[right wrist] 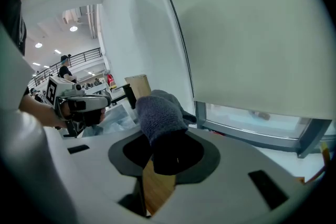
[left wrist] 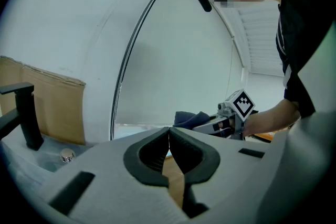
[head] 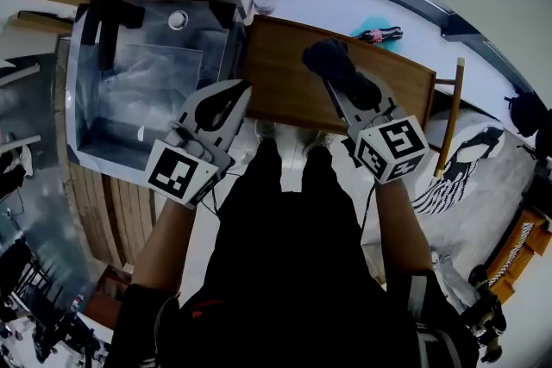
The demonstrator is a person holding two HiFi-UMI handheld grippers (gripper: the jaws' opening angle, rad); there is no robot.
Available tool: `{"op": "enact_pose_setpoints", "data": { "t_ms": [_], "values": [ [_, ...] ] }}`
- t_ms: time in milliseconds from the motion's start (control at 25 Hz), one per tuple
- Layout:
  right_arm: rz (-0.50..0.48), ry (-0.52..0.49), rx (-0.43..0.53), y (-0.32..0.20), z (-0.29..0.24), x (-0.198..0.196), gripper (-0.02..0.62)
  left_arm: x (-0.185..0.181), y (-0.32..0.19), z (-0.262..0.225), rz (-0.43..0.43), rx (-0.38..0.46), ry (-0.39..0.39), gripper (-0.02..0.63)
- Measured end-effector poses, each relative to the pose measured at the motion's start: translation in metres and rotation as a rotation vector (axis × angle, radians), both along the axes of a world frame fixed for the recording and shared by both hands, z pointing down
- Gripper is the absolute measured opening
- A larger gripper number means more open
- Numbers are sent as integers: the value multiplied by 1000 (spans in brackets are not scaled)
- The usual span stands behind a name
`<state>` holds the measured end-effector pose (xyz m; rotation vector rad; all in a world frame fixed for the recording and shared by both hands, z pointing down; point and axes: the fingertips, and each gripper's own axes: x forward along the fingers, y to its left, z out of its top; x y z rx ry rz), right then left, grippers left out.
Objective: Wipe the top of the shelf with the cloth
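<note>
The right gripper (right wrist: 164, 150) squeezes a soft, fuzzy dark cloth (right wrist: 160, 113). The cloth is bunched in a lump over the flat, brown wooden shelf top (head: 280, 77). The left gripper (left wrist: 169, 134) has its jaws pressed together on nothing, near the shelf's left edge. A shiny metal sink (head: 86, 125) sits beside the shelf.

Cloth (head: 333, 62) dk blue-grey; shelf top (head: 283, 80) brown wood grain; sink (head: 86, 112) silver.
</note>
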<state>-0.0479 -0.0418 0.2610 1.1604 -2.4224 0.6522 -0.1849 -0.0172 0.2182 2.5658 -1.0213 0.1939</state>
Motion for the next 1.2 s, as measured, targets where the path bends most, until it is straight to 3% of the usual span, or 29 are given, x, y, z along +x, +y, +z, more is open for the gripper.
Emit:
{"op": "enact_pose_setpoints", "data": {
  "t_ms": [520,1200],
  "values": [
    [-98,0,-59,-54,63,-22,103,-18,-36,39,-104,-31,-52,18],
    [-162,2,-124,-108,156,-76,103,-35,-52,90,-157,-95,-30,18]
  ]
}}
